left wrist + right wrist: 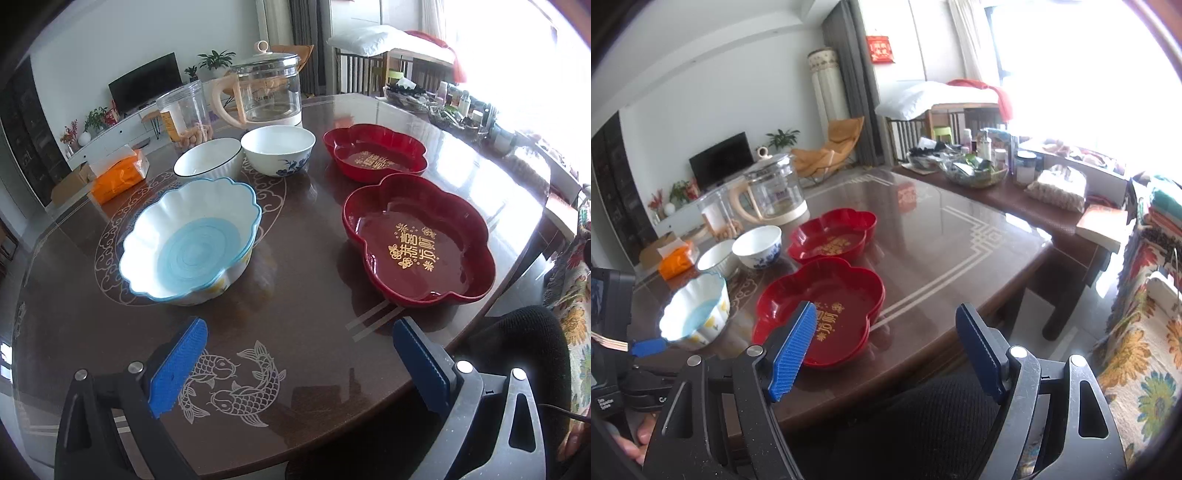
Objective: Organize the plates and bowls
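- We see the left gripper [299,354] above the table [314,369] near its front edge, fingers spread wide, nothing between them; the scalloped blue-and-white bowl [192,240] sits just ahead.
- The right gripper [886,347] hangs agape too, empty — the near red plate [827,306] lies beneath its left finger.
- Farther back stand the second red plate [375,153] and two white bowls [243,155], side by side.
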A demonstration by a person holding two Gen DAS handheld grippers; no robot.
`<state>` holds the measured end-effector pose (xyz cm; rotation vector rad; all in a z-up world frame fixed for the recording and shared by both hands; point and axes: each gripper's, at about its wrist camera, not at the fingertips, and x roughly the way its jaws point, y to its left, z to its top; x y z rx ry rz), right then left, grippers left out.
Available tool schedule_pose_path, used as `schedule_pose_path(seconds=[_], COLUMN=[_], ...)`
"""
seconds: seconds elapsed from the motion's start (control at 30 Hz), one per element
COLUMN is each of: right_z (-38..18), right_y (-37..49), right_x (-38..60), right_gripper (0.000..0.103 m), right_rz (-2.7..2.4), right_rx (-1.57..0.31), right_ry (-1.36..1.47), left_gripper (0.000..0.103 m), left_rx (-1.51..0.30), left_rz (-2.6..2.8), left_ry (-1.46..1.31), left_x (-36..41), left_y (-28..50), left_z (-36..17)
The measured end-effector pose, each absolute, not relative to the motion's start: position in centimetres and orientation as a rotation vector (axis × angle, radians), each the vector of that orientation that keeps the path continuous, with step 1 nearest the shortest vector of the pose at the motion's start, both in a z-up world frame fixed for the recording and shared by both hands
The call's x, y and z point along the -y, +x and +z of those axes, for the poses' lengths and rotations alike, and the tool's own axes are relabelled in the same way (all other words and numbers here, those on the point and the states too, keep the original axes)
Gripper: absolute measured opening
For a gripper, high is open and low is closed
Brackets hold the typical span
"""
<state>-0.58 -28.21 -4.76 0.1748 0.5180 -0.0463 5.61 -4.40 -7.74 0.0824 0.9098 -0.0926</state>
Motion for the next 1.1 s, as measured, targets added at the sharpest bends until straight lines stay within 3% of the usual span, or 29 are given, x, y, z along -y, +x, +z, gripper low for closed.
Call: schedule_pose_path(seconds=[0.17, 0.37, 0.53, 0.8, 1.1], right_z=[-6.9, -8.5, -7.9, -9.0, -6.9], right_y=[-0.5, -0.6, -1.9, -1.4, 3.3], right_x=[27.8, 27.1, 26.8, 25.6, 27.2], right_gripper=[0.081, 0.081, 0.081, 0.081, 0.081], right_rz=[0.053, 0.107, 0.056, 0.021, 0.076], right_rx=[-0.622, -0.738, -0.696, -0.760, -0.754], right_ry=[0.241, 0.290, 0.190, 0.095, 0.112], left_gripper=[0.100, 0.100, 0.100, 0.100, 0.100], left_rx=[-0.791, -0.979, -0.987, -1.095, -1.044], left_rz=[-0.243, -0.261, -0.169, -0.262, -0.339], left_ry=[0.019, 0.084, 0.138, -0.041, 0.010], left_x=[4.2, 5.7, 5.0, 3.3, 5.4], left_y=[3.2, 2.5, 2.3, 3.6, 12.0], left_z=[-6.1, -8.8, -10.2, -10.7, -5.7])
